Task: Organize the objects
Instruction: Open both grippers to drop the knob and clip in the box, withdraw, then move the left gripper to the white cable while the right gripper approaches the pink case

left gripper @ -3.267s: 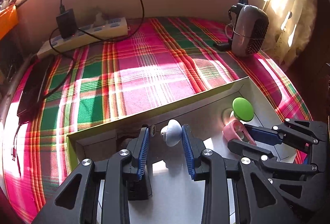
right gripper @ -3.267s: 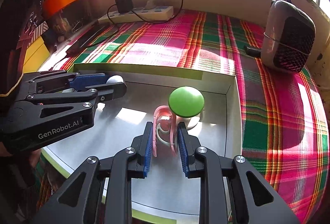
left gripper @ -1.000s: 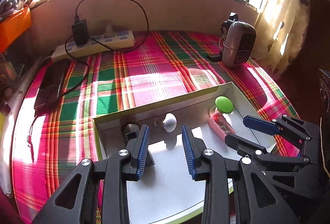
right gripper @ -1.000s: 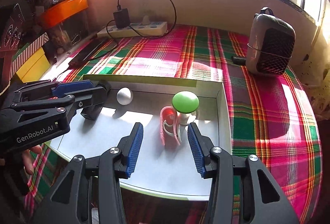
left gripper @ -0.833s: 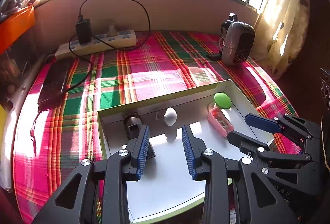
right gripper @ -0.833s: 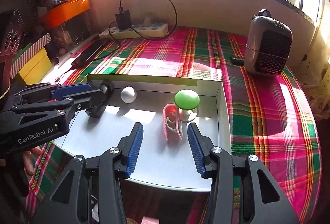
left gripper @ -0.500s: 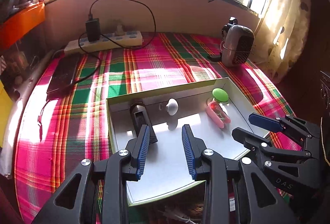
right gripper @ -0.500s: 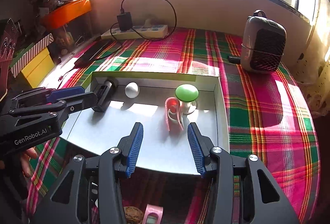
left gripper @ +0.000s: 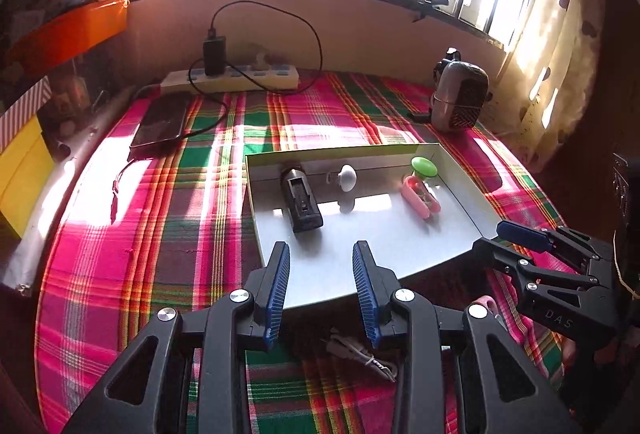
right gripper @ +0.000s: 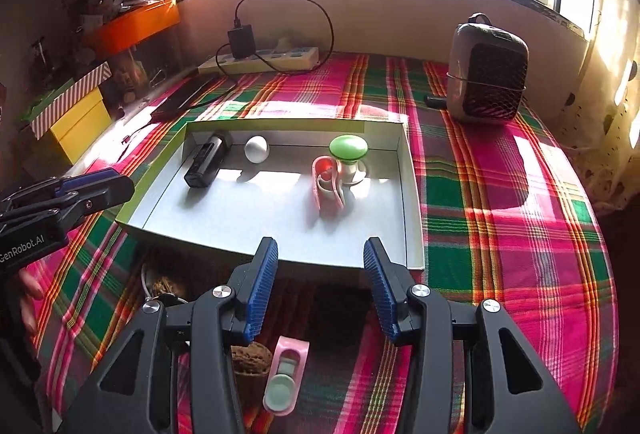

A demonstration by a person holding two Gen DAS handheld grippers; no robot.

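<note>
Left hand-held gripper [left gripper: 322, 288]: jaws parted, nothing between pads, hanging over near edge of tray [left gripper: 460, 170].
Right hand-held gripper [right gripper: 318, 288]: jaws wider apart, empty, also at tray's near edge.
Ahead of both, along tray's far wall: black device [right gripper: 206, 162], white egg-shaped object [right gripper: 256, 149], pink clip [right gripper: 328, 180] touching green-capped object [right gripper: 348, 148].
Tray's near half bare.
Below right gripper on plaid cloth [right gripper: 500, 194]: pink case [right gripper: 286, 374], brown object [right gripper: 250, 354].
</note>
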